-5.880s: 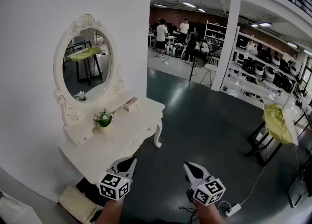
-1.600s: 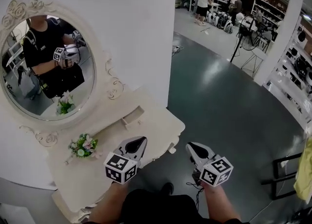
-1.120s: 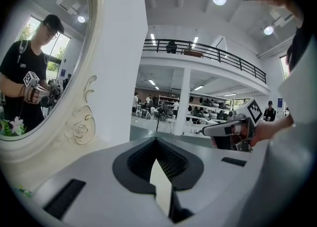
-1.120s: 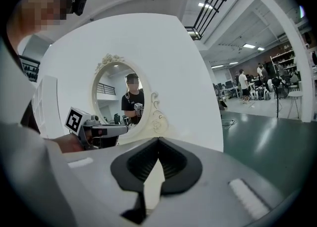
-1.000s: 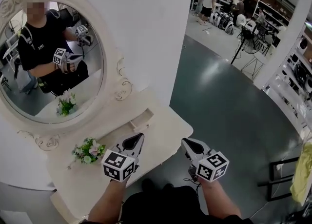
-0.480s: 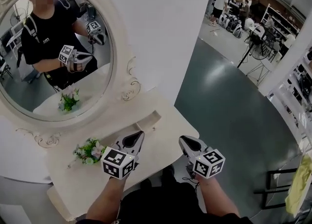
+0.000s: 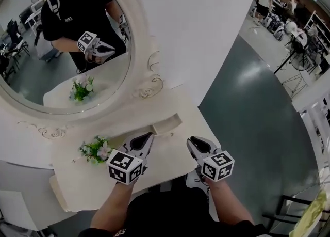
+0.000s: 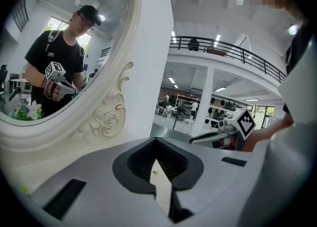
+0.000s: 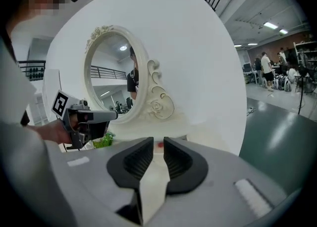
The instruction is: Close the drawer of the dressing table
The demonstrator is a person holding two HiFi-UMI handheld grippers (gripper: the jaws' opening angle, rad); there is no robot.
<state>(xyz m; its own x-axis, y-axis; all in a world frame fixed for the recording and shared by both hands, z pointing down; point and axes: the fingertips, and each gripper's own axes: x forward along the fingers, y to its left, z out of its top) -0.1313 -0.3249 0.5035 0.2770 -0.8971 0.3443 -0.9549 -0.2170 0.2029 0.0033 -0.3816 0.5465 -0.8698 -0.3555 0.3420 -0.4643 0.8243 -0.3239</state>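
The cream dressing table [image 7: 77, 189] has an oval mirror [image 7: 62, 40] at its back. Its small upper drawer [image 7: 167, 124] stands pulled out over the top. My left gripper [image 7: 146, 139] hovers above the table top just short of the drawer's left end. Its jaws [image 8: 156, 142] look shut and hold nothing. My right gripper [image 7: 192, 142] is level with it, just right of the drawer front, near the table's right edge. Its jaws [image 9: 158, 144] are opening, with a narrow gap and nothing between them.
A small pot of flowers [image 7: 95, 149] stands on the table left of my left gripper. The white wall [image 7: 206, 34] rises behind the table. Grey floor [image 7: 258, 127] spreads to the right, with people and shelving far off. The mirror reflects the person with both grippers.
The view has closed in on the table. Both grippers have moved forward and down, from the front edge to just short of the open drawer.
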